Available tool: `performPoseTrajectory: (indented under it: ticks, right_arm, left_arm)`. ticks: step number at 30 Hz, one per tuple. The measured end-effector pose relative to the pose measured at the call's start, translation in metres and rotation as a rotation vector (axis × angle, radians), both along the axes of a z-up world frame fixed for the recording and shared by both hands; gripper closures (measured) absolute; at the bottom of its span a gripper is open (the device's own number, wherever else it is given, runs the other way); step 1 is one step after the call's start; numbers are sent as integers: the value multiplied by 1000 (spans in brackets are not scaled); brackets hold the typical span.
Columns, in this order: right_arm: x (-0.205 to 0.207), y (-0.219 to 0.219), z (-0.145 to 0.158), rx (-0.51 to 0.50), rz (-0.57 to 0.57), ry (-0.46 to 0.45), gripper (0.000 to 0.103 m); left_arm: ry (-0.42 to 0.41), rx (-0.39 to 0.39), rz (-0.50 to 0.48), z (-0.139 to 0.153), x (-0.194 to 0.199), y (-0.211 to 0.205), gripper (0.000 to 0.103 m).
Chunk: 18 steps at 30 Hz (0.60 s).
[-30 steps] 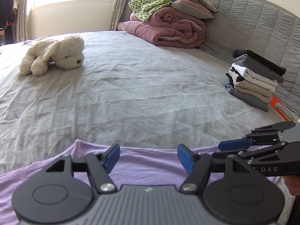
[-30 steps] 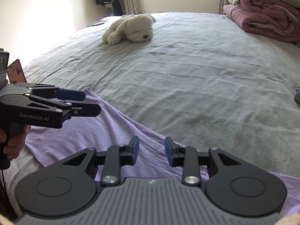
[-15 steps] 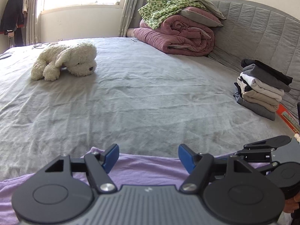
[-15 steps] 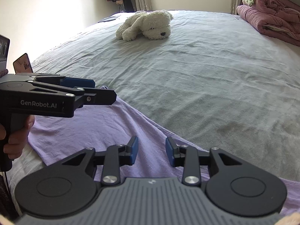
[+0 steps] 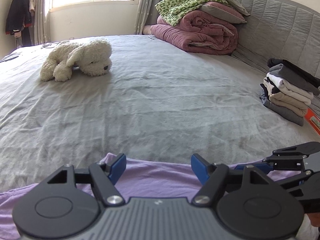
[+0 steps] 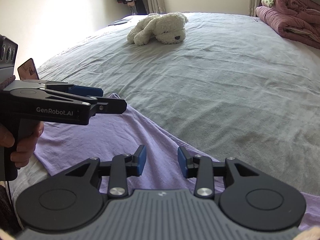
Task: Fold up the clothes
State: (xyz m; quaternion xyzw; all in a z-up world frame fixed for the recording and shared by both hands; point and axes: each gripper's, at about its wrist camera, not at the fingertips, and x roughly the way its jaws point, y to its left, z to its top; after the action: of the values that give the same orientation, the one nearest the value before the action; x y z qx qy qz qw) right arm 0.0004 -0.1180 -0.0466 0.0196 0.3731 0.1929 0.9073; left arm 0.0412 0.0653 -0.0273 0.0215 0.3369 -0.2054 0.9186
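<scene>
One marking reads cleanly: "GenRobot.AI", in pale letters on the black side of the left tongs (image 6: 96, 100), which reach in from nine o'clock in the right wrist view. The lettering runs level along the body, just above the hand (image 6: 22, 140) wrapped round the grip. At about ten o'clock in that same view a small phone-like screen (image 6: 28, 69) stands tilted, showing a picture too small to make out. In the left wrist view an orange box (image 5: 313, 120) lies at three o'clock beside the folded stack (image 5: 288, 92), and its printing is too blurred to read.
</scene>
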Motion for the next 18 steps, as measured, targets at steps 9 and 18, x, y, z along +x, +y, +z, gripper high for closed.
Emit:
performPoseTrajectory:
  ticks: [9, 18]
  right_arm:
    - [3, -5, 2, -6, 12, -28, 63]
    - [19, -25, -9, -55, 107, 30, 63]
  left_arm:
    - [-9, 64, 31, -6, 5, 12, 29]
    - [14, 98, 99, -16, 24, 39, 29]
